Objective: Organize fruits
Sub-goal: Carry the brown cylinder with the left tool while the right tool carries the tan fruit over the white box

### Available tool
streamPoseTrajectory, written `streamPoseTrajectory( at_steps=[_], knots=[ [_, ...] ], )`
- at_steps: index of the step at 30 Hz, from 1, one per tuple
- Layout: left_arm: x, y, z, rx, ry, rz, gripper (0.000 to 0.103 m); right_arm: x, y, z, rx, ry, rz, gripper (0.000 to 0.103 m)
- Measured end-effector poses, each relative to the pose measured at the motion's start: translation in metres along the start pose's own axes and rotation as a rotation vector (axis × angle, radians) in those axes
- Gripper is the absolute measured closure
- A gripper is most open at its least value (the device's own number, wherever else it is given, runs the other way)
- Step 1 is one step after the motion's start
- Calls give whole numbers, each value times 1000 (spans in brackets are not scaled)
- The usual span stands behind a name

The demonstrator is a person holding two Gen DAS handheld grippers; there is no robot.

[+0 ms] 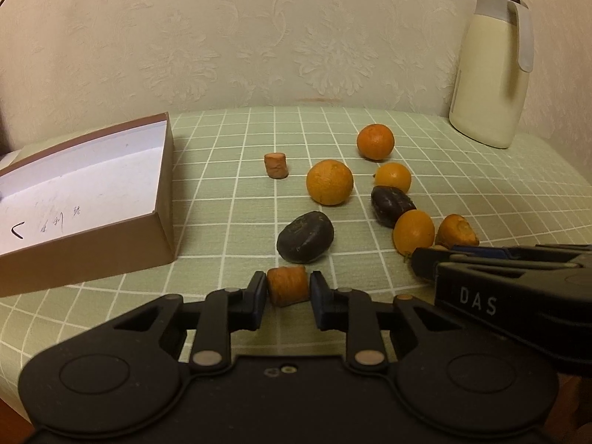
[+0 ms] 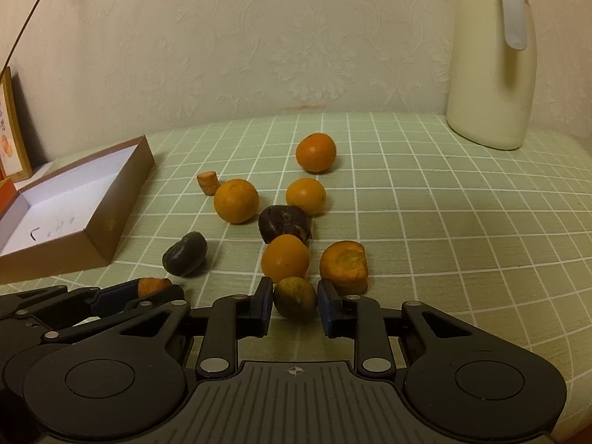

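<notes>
My left gripper point(image 1: 288, 290) is shut on a short carrot piece point(image 1: 288, 285) low over the table; it also shows in the right wrist view point(image 2: 153, 285). My right gripper point(image 2: 295, 298) is shut on a small greenish-brown fruit point(image 2: 295, 297). Several oranges point(image 1: 329, 182) point(image 2: 236, 200), two dark fruits point(image 1: 305, 236) point(image 2: 284, 223), a carrot end point(image 2: 344, 266) and a small carrot piece point(image 1: 276, 165) lie scattered on the green checked cloth. An open brown box point(image 1: 162, 199) point(image 2: 122, 192) with a white inside stands at the left, with nothing in it.
A cream thermos jug point(image 1: 490, 70) point(image 2: 492, 63) stands at the back right by the wall. A framed picture point(image 2: 11, 125) leans at the far left. The right gripper's body point(image 1: 518, 288) lies close on the left gripper's right side.
</notes>
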State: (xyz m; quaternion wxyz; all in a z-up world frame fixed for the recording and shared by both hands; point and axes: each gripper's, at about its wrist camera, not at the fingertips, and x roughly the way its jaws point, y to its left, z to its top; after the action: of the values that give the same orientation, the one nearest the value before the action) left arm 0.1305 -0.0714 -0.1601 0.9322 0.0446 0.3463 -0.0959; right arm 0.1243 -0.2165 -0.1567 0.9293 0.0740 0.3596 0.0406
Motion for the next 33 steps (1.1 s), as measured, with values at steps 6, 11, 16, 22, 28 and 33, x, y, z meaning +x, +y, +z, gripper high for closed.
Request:
streamPoseTrajectory(
  at_steps=[6,11,16,22,28,33],
  knots=[
    [-4,8,0,-20,-4,12,88,-5,-5,-1,29,0,16,77],
    [-14,16,0,-16,-24,25,88,-15,-2,3,31,-15,48,77],
    [-30,32,-3,-28,-29,32,88,-26,13,1,0,-20,99,77],
    [-53,60,-10,-57,-36,68,88,-36,36,-3,-39,-13,165,77],
    [-73,87,-15,-87,-48,105,88,-42,69,-5,-110,-23,229,77],
    [-87,102,-18,-107,-63,132,88,-46,92,-5,-154,-30,291,77]
  ],
)
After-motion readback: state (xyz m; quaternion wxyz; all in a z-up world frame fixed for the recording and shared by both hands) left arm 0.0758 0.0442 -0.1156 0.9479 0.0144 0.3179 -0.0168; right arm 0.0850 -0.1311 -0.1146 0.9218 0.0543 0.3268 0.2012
